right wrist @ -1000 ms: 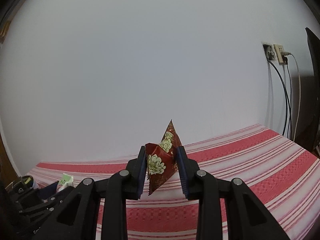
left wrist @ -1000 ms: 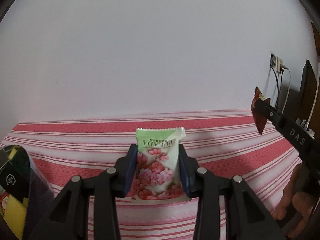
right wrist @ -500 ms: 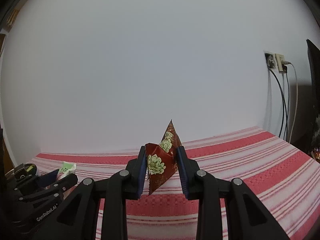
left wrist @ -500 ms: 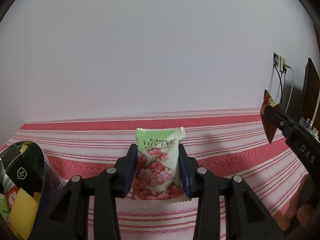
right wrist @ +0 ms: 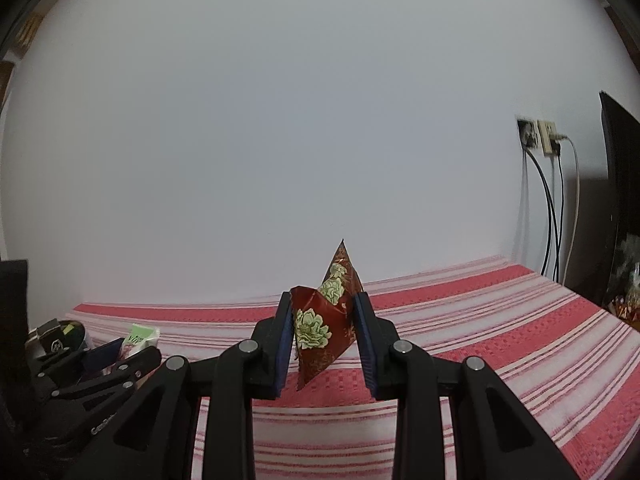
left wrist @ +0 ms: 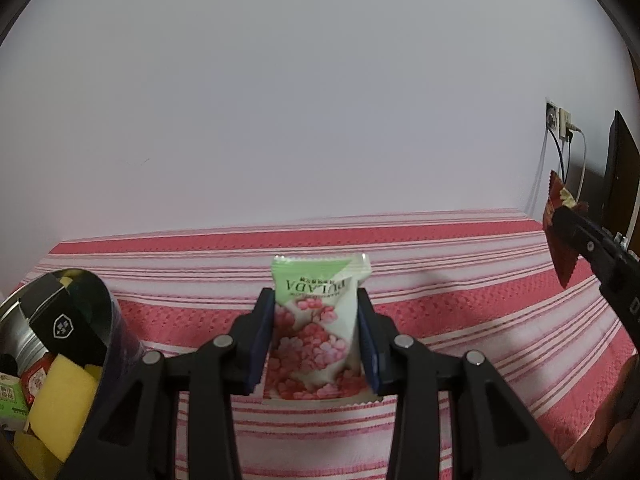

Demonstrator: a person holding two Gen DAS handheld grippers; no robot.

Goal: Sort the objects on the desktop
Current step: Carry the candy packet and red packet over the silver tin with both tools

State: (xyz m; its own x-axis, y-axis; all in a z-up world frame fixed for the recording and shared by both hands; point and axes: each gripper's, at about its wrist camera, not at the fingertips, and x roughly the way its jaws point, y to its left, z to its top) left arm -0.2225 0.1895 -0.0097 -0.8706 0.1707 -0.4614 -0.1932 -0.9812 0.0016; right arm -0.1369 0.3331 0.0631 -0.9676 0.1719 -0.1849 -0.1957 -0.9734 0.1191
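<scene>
left hand-held gripper (left wrist: 316, 338) clamps the green packet (left wrist: 320, 316); right hand-held gripper (right wrist: 322, 340) pinches the red packet (right wrist: 326, 320). carry the green packet over the tin (left wrist: 52, 344), lower left, before releasing.

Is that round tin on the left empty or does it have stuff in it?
It has stuff in it. The round tin holds a black packet and yellow blocks. How full it is, I cannot tell.

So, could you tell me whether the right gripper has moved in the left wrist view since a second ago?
Yes: the right gripper slid rightward, toward the wall socket.
</scene>
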